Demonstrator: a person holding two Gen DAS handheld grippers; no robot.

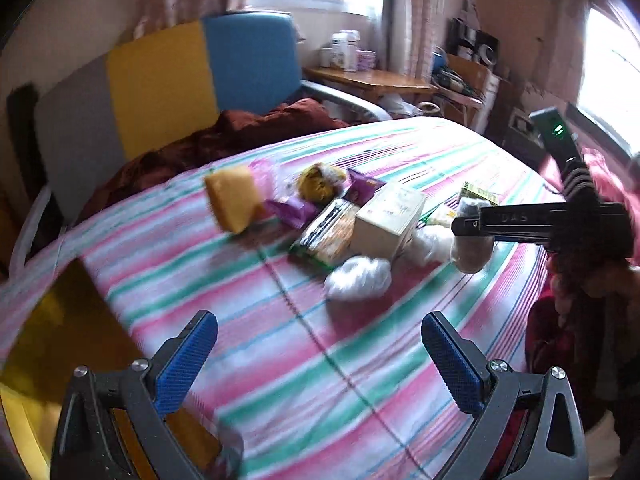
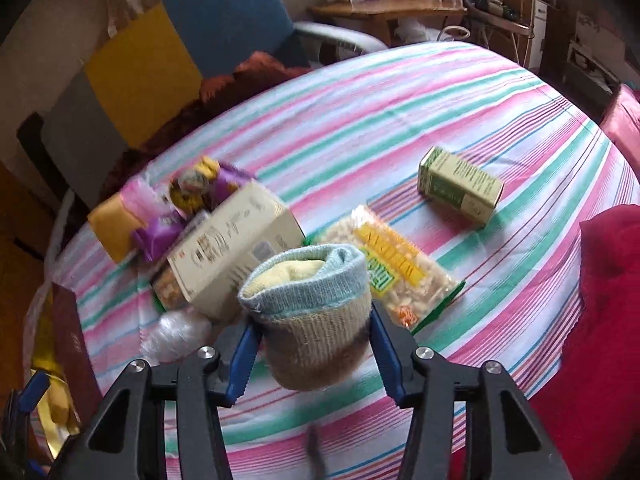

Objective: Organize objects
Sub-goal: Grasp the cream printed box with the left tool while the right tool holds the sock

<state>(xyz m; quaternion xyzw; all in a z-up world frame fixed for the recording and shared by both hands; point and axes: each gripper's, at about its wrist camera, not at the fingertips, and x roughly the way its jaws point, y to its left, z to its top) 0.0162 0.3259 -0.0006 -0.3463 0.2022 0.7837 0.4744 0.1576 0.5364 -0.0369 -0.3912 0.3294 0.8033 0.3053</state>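
A bed [image 2: 400, 92] with a pink, green and white striped sheet carries a clustered pile: beige box [image 2: 236, 244], snack packet [image 2: 396, 264], purple wrappers [image 2: 160, 232], yellow sponge [image 1: 234, 196], white bags [image 1: 358, 278]. A green carton [image 2: 460, 186] lies apart.

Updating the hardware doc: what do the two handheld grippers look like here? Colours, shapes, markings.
Both match: the left gripper and right gripper have black angular frames with triangular cutouts and silver round bolt heads at the joints. The fingers carry blue pads with a fine textured grid. From the left wrist view, the right unit's black body bears faint lettering, too blurred to read, and a grey module with a green light. No cables or sleeves visible.
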